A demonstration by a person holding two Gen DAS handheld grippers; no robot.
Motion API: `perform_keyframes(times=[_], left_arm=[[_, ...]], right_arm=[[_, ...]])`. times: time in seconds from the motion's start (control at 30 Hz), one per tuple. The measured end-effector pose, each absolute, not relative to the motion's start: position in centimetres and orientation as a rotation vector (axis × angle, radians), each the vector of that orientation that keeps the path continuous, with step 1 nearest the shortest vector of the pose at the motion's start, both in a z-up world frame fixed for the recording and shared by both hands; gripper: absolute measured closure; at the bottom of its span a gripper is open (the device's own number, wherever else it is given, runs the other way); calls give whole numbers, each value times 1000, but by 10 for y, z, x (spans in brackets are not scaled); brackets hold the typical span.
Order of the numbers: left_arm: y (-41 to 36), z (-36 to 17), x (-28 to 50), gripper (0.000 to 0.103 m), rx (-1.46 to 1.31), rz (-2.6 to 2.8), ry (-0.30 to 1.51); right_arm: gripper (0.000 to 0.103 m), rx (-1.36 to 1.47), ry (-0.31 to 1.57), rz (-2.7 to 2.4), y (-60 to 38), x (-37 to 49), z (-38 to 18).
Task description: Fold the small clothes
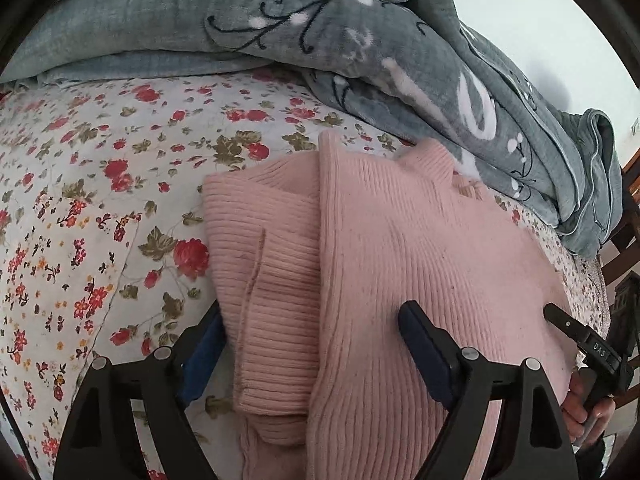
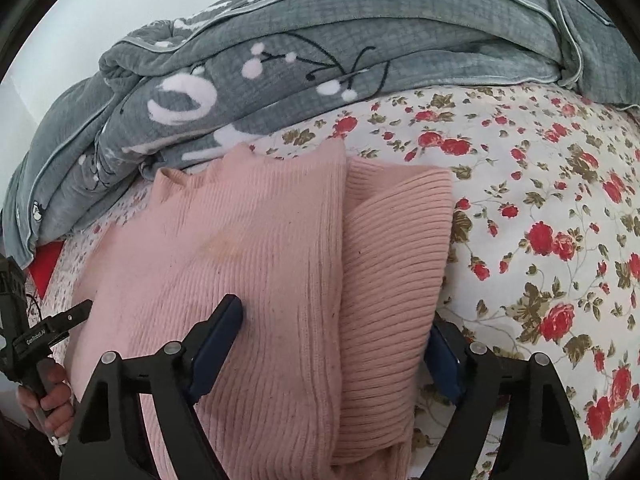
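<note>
A pink ribbed sweater (image 1: 420, 248) lies flat on the floral bedsheet (image 1: 100, 200), neck toward the blanket. One sleeve (image 1: 264, 248) is folded in over its body. My left gripper (image 1: 312, 332) stands open, astride the sleeve's lower part; its left pad is half hidden behind the sleeve's edge and its right pad hovers over the body. In the right wrist view the sweater (image 2: 248, 248) shows a folded sleeve (image 2: 396, 248) on the right, and my right gripper (image 2: 336, 328) is open around it, its right pad partly hidden by the knit. Neither gripper pinches the cloth.
A bunched grey patterned blanket (image 1: 360, 40) (image 2: 320, 60) lies along the far side, touching the sweater's neck. A hand (image 2: 48, 404) holds the other gripper's handle at the sweater's edge, as does another hand (image 1: 580, 400). Brown wooden furniture (image 1: 628, 184) stands past the bed's edge.
</note>
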State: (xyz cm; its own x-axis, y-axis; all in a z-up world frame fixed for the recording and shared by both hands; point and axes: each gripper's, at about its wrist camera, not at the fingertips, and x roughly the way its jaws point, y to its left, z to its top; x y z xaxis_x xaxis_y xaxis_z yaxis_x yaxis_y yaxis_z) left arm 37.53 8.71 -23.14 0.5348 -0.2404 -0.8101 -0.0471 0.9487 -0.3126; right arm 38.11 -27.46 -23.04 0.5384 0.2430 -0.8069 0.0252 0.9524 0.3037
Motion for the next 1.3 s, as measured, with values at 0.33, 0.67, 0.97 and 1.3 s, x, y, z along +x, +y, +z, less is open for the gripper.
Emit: perform_keyframes(times=[0.33,0.67,0.97,1.3], left_arm=[[85,-231,375,19,-302,-113,1002],[85,-232,376,19,-310,-116,1000],[86,-231,379,21,-312,-108,995],[78,-233,374,22,-267,-63,948]], right_arm=[[20,287,997,137,-274,381,-231],[20,297,998,140,-274,380,-231],[40,396,981,150,-289,380,-233],[42,388,971,151,-289,379,-234]])
